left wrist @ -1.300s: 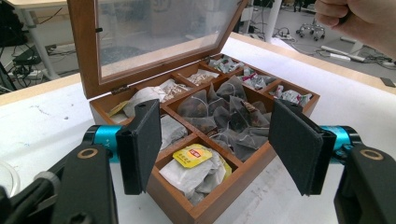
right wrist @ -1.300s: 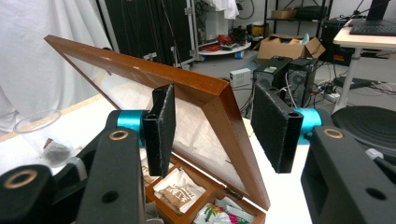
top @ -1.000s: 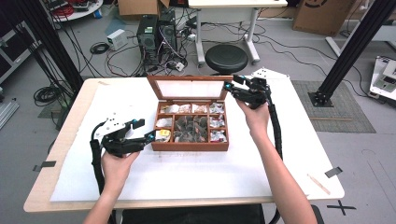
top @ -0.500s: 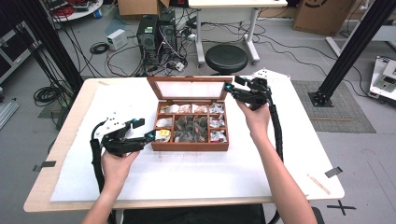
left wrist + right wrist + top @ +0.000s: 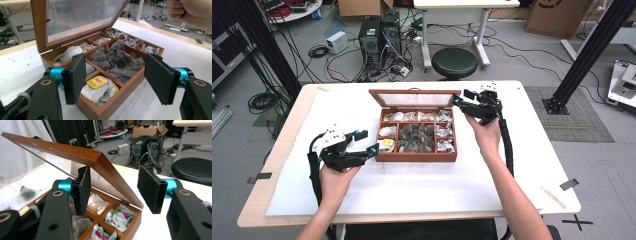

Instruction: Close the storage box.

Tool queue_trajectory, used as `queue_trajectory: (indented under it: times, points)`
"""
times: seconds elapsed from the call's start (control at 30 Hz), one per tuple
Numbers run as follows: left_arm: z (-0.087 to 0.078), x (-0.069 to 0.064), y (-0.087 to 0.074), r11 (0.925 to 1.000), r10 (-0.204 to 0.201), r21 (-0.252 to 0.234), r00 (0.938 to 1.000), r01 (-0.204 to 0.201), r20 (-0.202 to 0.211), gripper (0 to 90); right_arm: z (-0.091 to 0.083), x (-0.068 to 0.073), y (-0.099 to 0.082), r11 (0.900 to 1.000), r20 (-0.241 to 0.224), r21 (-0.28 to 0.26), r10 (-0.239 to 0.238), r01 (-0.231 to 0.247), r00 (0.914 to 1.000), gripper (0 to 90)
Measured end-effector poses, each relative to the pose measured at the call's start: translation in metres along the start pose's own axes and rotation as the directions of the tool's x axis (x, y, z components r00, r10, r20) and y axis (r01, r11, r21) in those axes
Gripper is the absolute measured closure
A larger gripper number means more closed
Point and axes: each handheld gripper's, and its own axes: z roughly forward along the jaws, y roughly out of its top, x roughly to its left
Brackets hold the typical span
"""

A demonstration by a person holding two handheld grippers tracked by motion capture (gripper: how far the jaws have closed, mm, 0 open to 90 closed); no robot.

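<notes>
On the white-covered table (image 5: 422,185) sits a wooden tea box (image 5: 417,155), its glass lid (image 5: 414,100) raised at the far side. At the box's near-left corner, the left gripper (image 5: 371,142) rests with jaws spread wide around nothing, pointing at a compartment holding a yellow-tagged tea bag (image 5: 97,82). At the far-right corner, the right gripper (image 5: 460,99) straddles the lid's edge, jaws having just been closing, one pad under the lid and the other clear of it, not pressing.
</notes>
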Motion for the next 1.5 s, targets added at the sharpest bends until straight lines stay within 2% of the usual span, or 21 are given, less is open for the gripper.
queue_trajectory:
  times: [0.17,0.2,0.27,0.33,0.7,1.1,1.23,1.5]
  points:
    - [0.000,-0.003,0.000,1.0000,0.007,-0.002,0.9999,-0.007,0.008,34.0,-0.004,0.004,-0.005,0.9999,-0.006,0.012,0.008,-0.008,1.0000,49.6]
    - [0.000,-0.004,0.000,1.0000,0.010,-0.001,0.9998,-0.010,0.014,34.0,-0.006,0.005,-0.009,0.9995,-0.024,0.014,0.028,-0.028,0.9993,51.8]
    - [0.001,-0.004,0.001,0.9999,0.012,-0.004,0.9998,-0.012,0.014,34.0,-0.007,0.006,-0.010,0.9991,-0.030,0.015,0.041,-0.040,0.9987,51.9]
    - [0.001,-0.005,0.001,0.9999,0.014,-0.004,0.9998,-0.014,0.017,34.0,-0.009,0.007,-0.014,0.9968,-0.048,0.030,0.075,-0.073,0.9960,53.9]
    - [0.004,-0.008,0.000,0.9998,0.021,0.004,0.9995,-0.021,0.025,34.0,-0.014,0.010,-0.026,0.9938,-0.095,0.045,0.105,-0.102,0.9899,59.2]
    - [0.005,-0.008,0.000,0.9998,0.017,0.007,0.9995,-0.017,0.027,34.0,-0.018,0.011,-0.033,0.9885,-0.115,0.075,0.139,-0.131,0.9836,59.7]
    - [0.005,-0.008,-0.001,0.9999,0.014,0.009,0.9996,-0.015,0.025,34.0,-0.018,0.010,-0.036,0.9853,-0.130,0.085,0.158,-0.148,0.9788,59.6]
    - [0.005,-0.009,-0.001,0.9998,0.018,0.009,0.9994,-0.018,0.030,34.0,-0.020,0.010,-0.042,0.9861,-0.146,0.081,0.156,-0.145,0.9769,61.0]
